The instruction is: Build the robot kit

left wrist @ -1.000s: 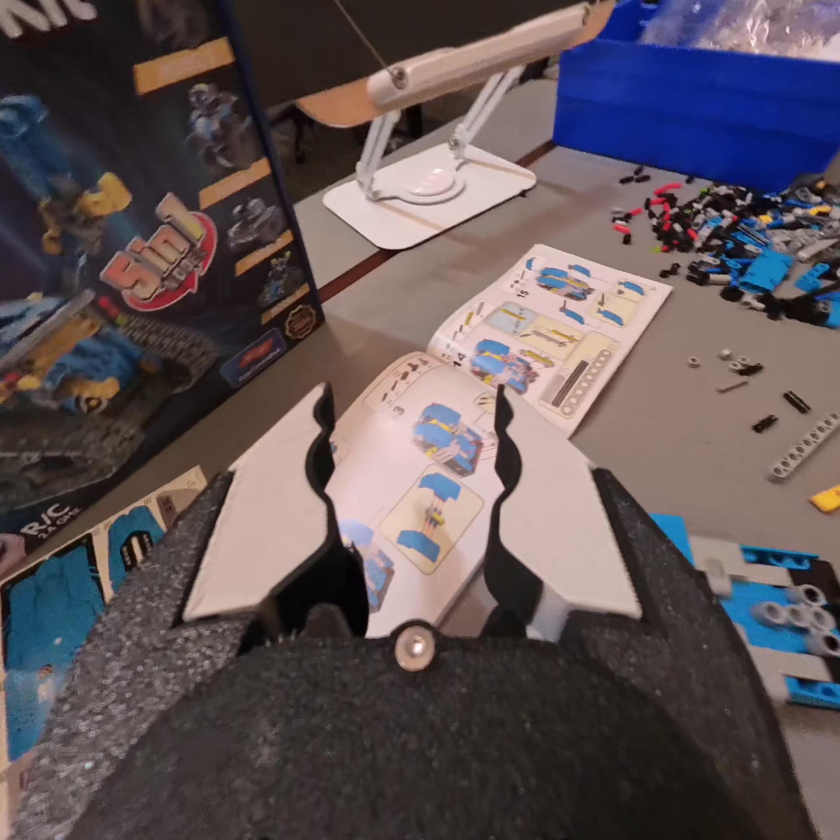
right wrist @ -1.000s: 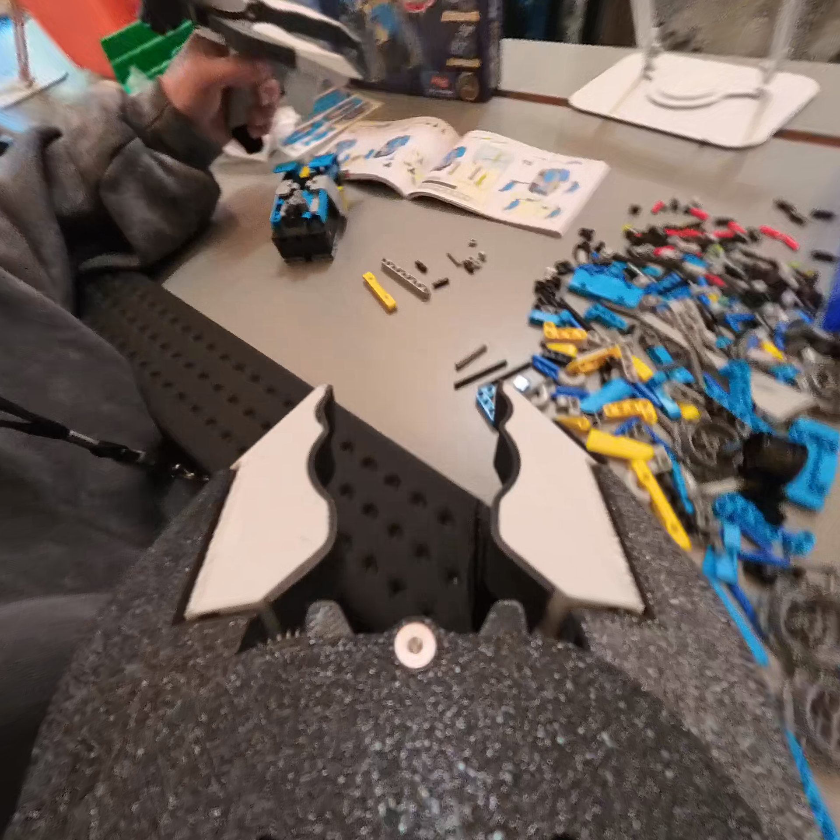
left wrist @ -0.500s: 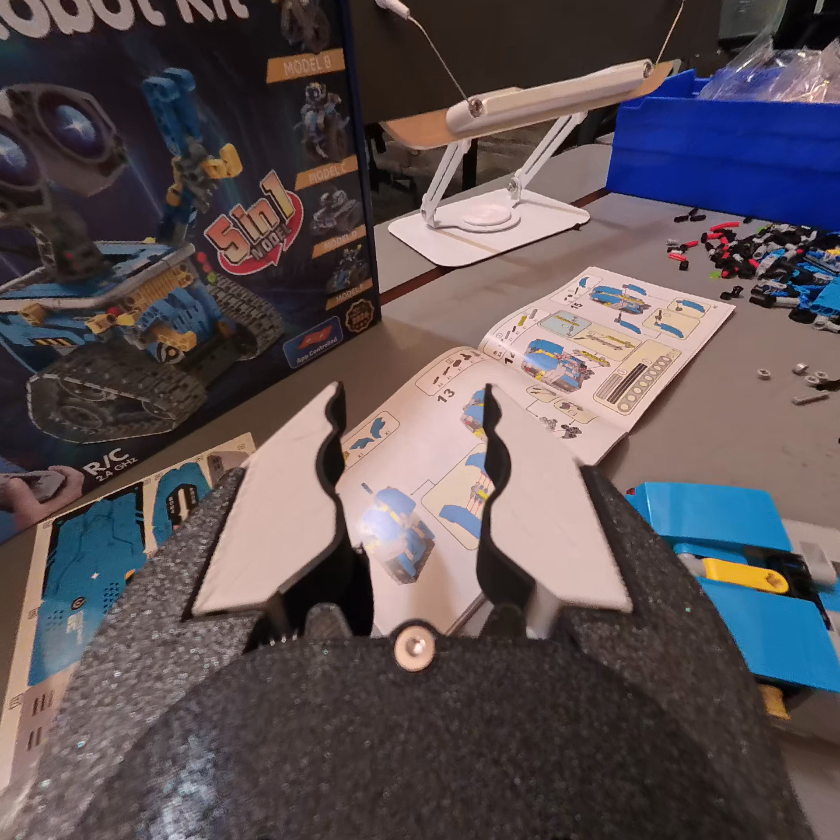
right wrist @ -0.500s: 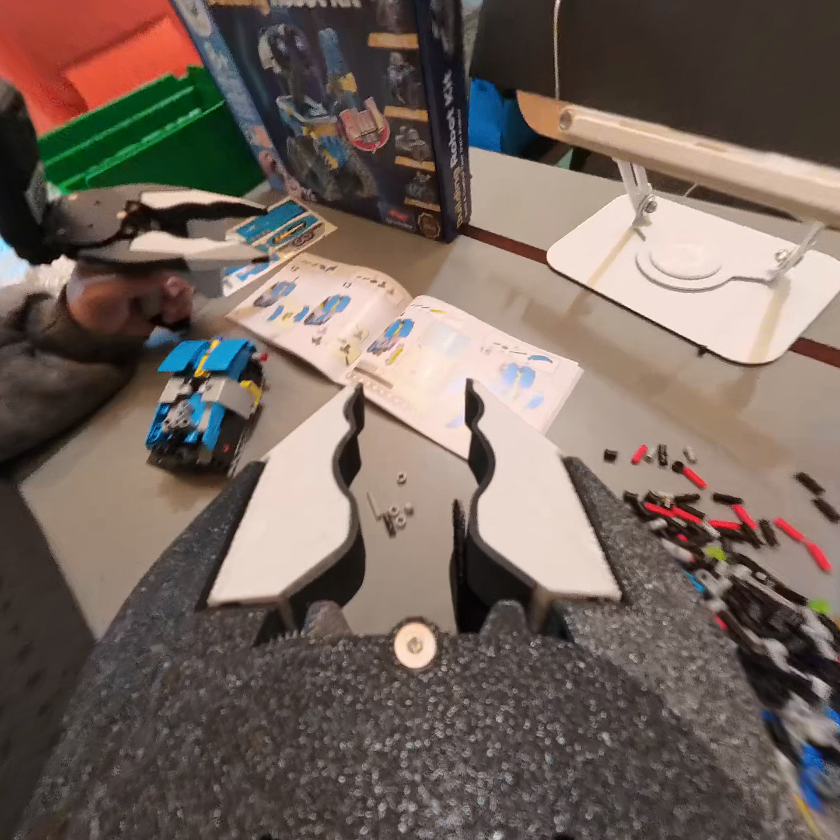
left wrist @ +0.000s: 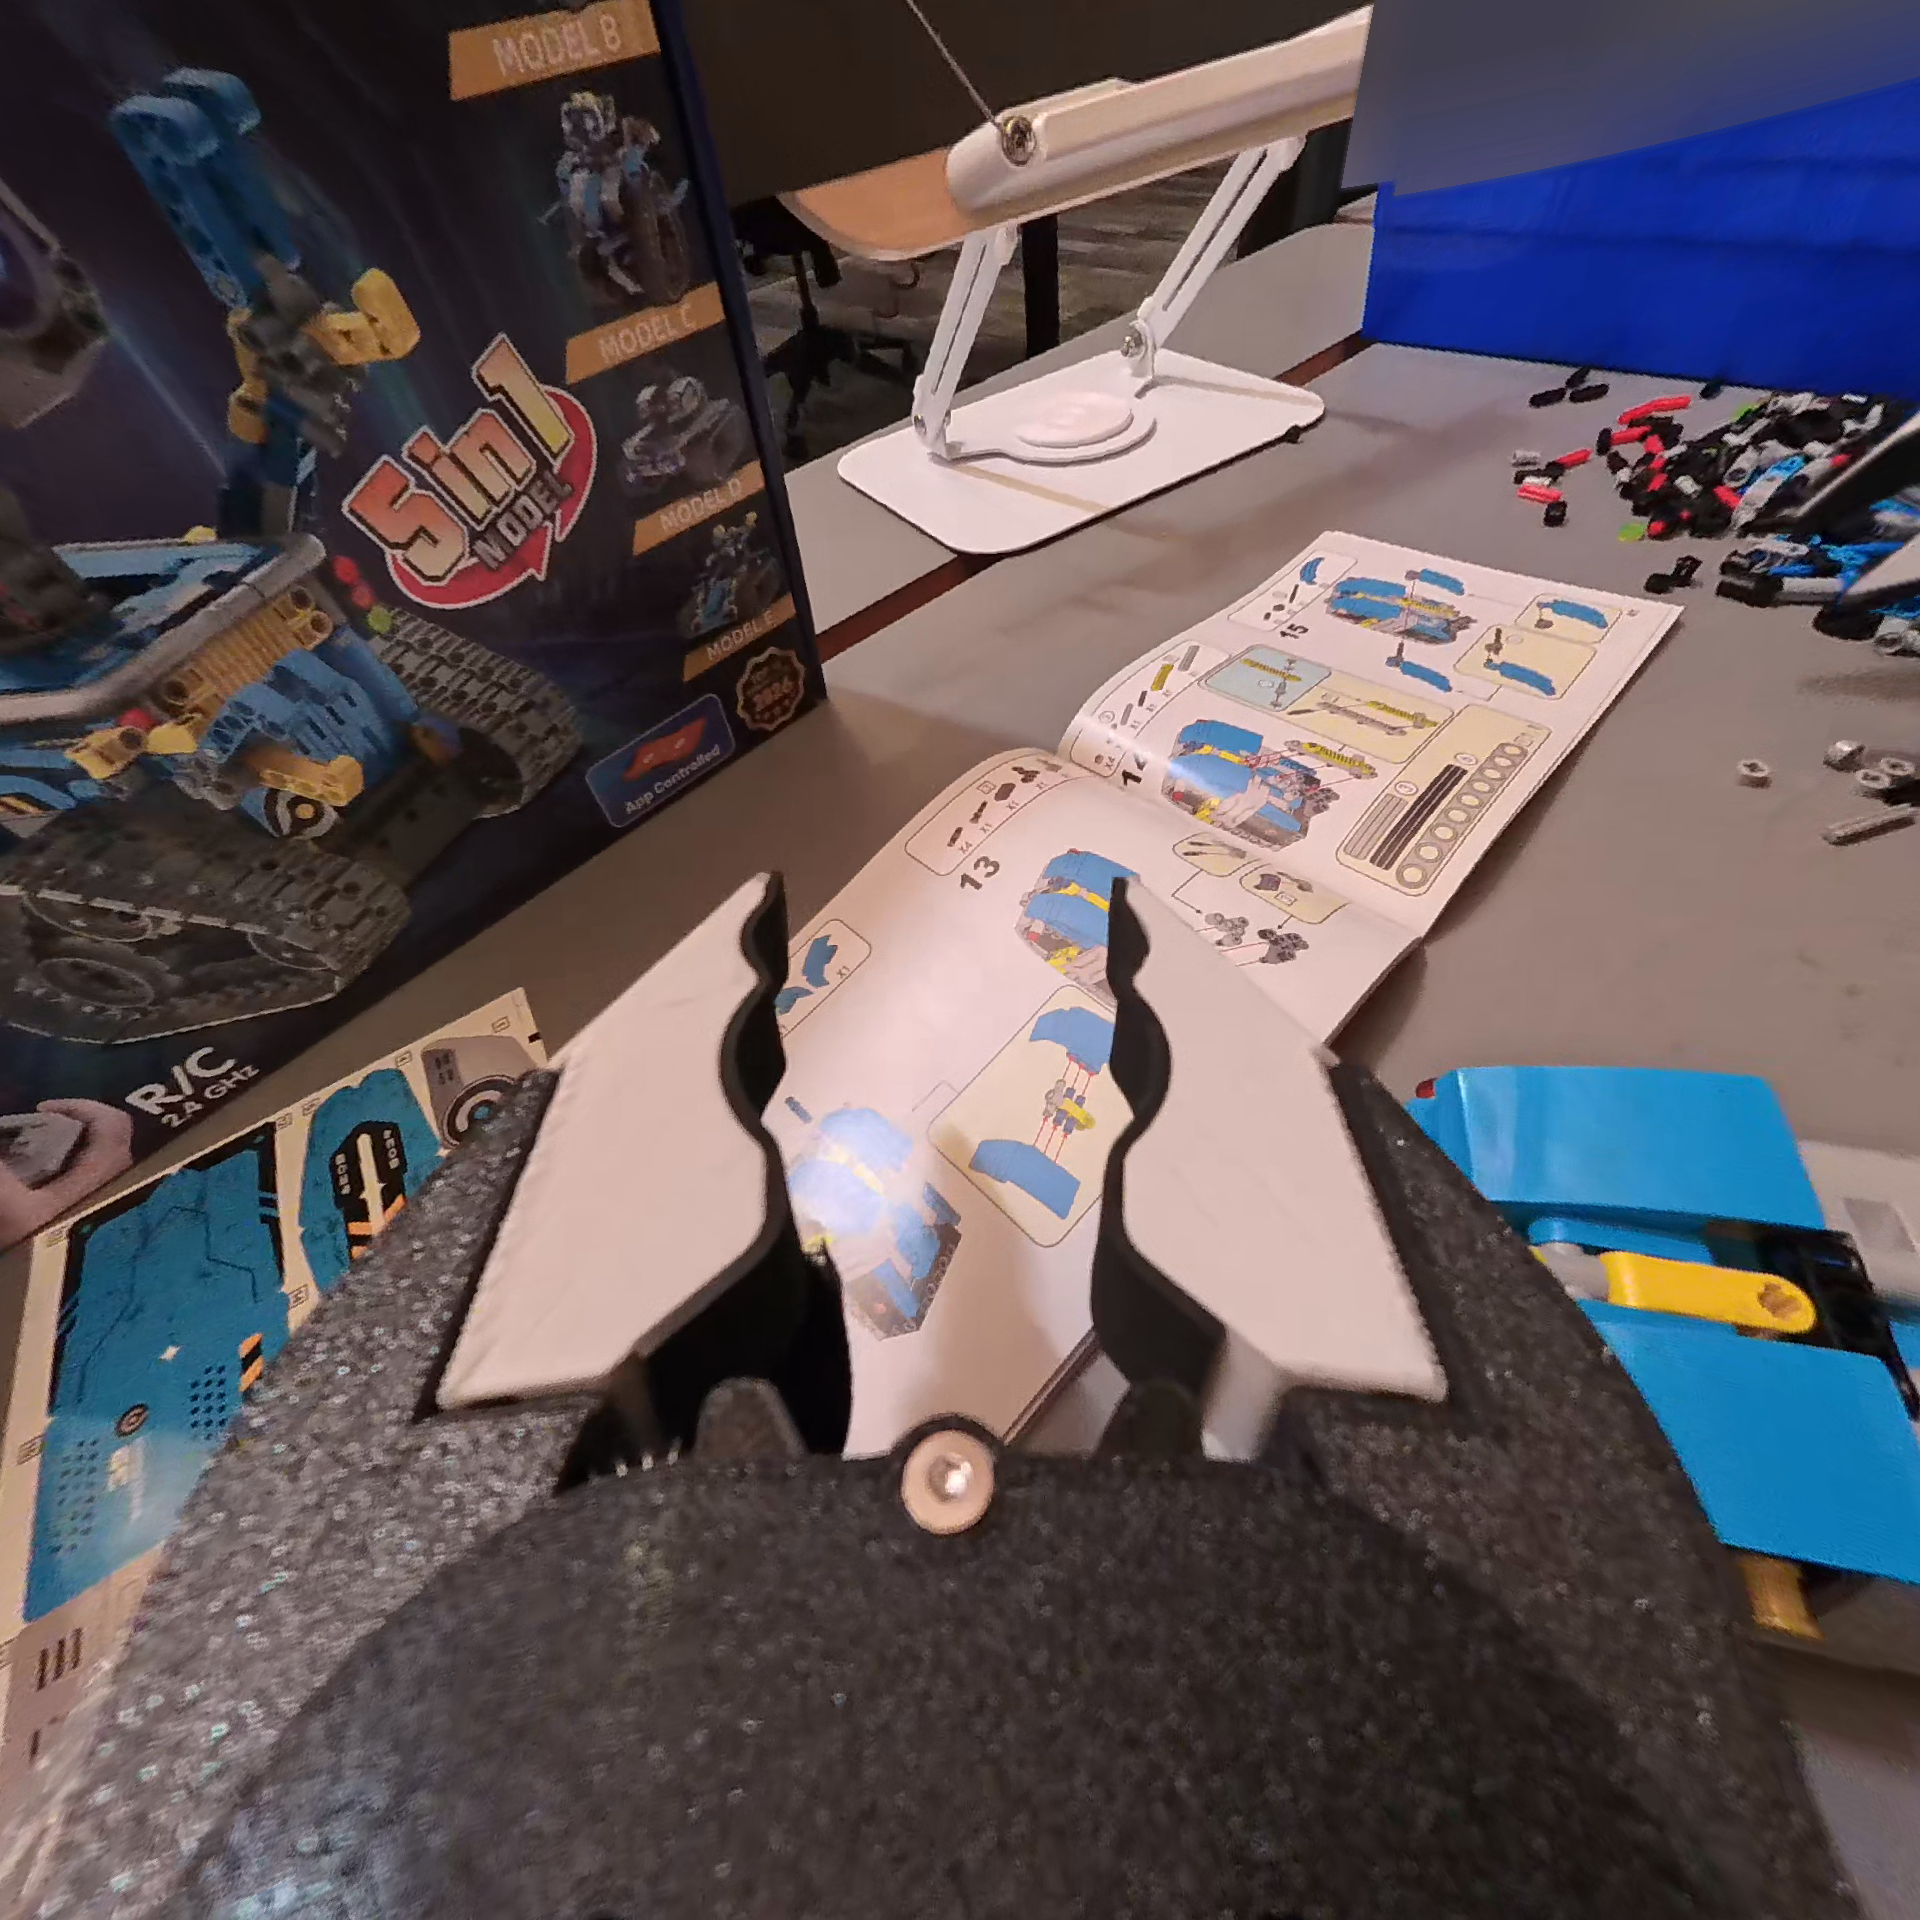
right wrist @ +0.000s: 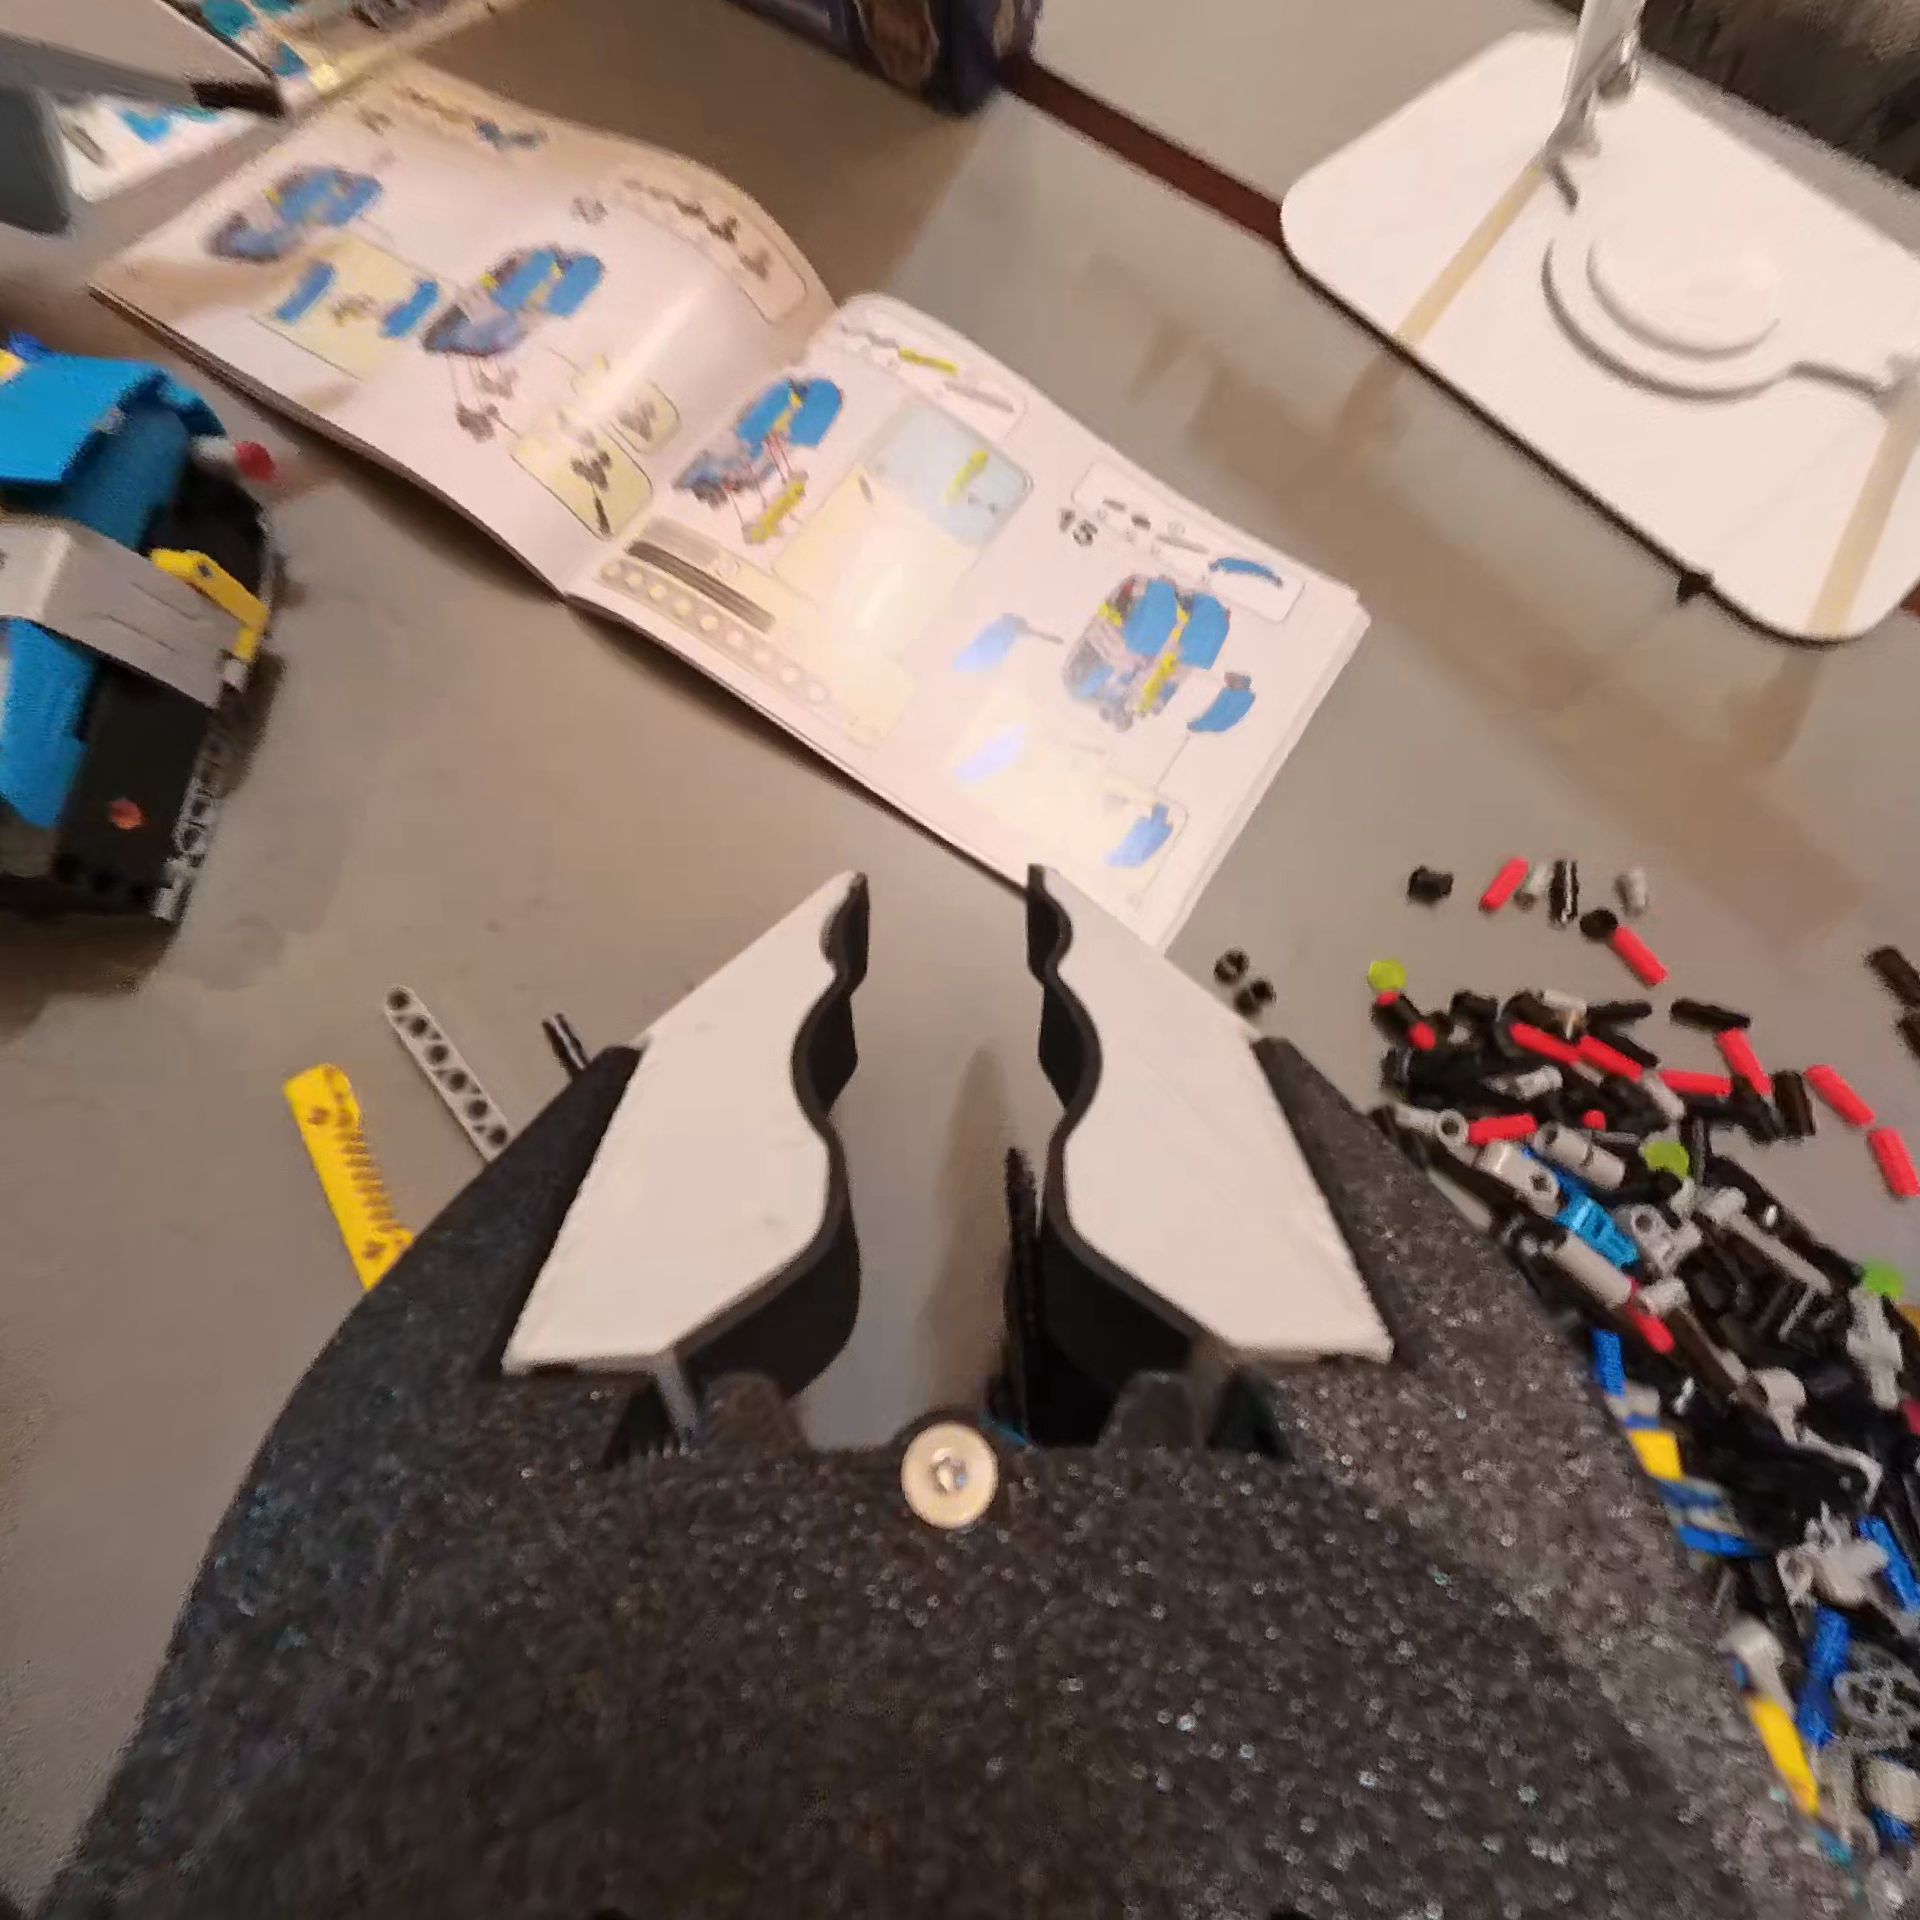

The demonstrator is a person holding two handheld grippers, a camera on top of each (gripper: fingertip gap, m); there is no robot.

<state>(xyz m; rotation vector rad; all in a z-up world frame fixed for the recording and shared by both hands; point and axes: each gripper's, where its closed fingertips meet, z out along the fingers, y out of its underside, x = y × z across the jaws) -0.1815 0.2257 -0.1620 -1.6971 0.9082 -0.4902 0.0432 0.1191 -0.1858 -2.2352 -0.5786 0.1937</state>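
Observation:
My left gripper (left wrist: 940,904) is open and empty, held low over the left page of an open instruction booklet (left wrist: 1299,790). A partly built blue, grey and yellow brick model (left wrist: 1662,1299) sits just to its right. My right gripper (right wrist: 945,883) is open with a narrow gap between the jaws. It is low over bare table just before the booklet's (right wrist: 727,468) near edge. A pile of small black, red and blue parts (right wrist: 1662,1195) lies to its right. A yellow beam (right wrist: 343,1174) and a grey beam (right wrist: 447,1070) lie to its left. The model (right wrist: 94,623) is farther left.
A big toy-kit box (left wrist: 364,468) stands at the left, with a sticker sheet (left wrist: 187,1299) in front of it. A white stand (left wrist: 1081,436) and a blue bin (left wrist: 1662,229) are at the back. Small loose parts (left wrist: 1860,779) lie beyond the booklet.
My right gripper swung from the table's edge and the person's lap out over the table, dropped close to the booklet, and its jaws narrowed. My left gripper tilted up, then stayed over the booklet.

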